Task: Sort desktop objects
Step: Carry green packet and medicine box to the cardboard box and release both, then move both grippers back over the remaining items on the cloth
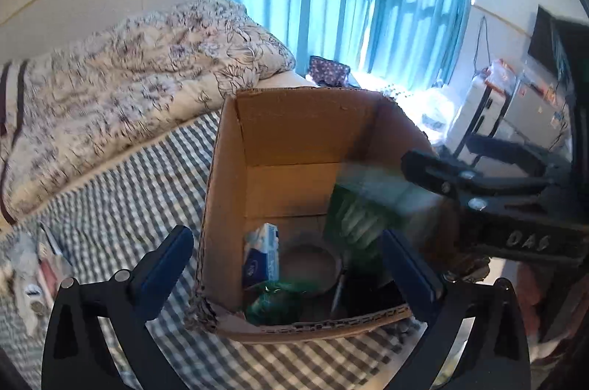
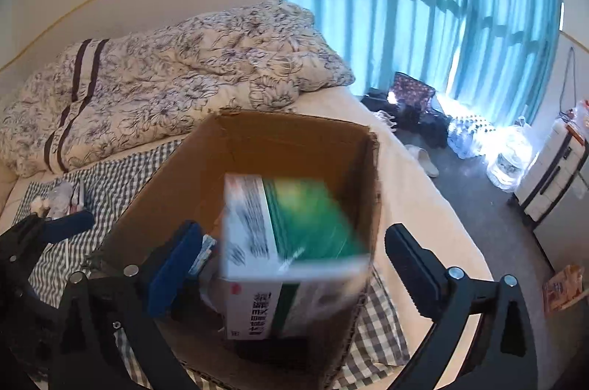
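Right wrist: blurred green-and-white rectangular carton (image 2: 291, 242) inside open brown cardboard box (image 2: 294, 139) on checked bedsheet (image 2: 110, 183).
Right gripper (image 2: 291, 264) and left gripper (image 1: 287, 264) both spread wide, pads clear of carton.

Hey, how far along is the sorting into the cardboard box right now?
Done: a small blue-and-white carton and a tape roll lie in the cardboard box. In hand: nothing; the green-and-white box blurs inside, between open jaws. Left: small items on the checked sheet.
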